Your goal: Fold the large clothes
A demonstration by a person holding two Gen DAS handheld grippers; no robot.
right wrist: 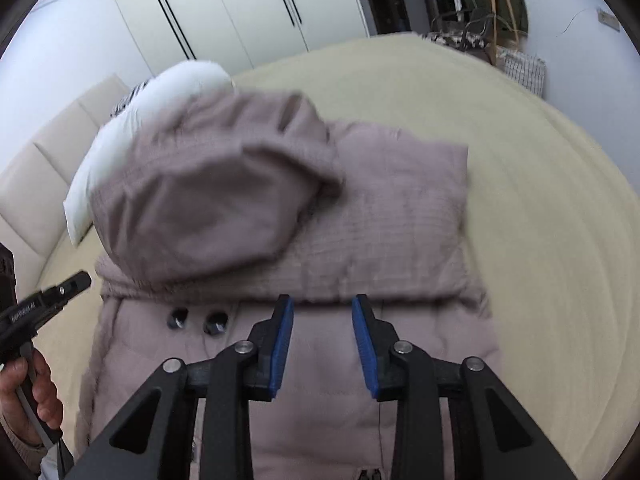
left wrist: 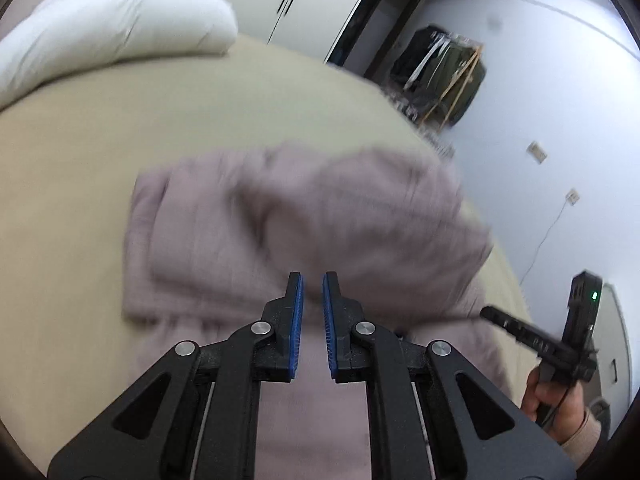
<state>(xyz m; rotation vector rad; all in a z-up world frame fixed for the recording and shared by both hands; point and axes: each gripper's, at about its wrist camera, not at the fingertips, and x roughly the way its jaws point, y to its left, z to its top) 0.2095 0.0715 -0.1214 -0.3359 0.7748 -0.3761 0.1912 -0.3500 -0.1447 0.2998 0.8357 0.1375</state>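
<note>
Beige bedding fills the room's foreground, with white wardrobes behind. Over it, the left claw hangs with jaws nearly together, gripping nothing; the right claw gapes wider, also empty. Both hover above the mauve padded coat, probably ready for another fold. Its hood lies flopped over the body. Blur smears the coat's edges, and its lower hem is cut off.
</note>
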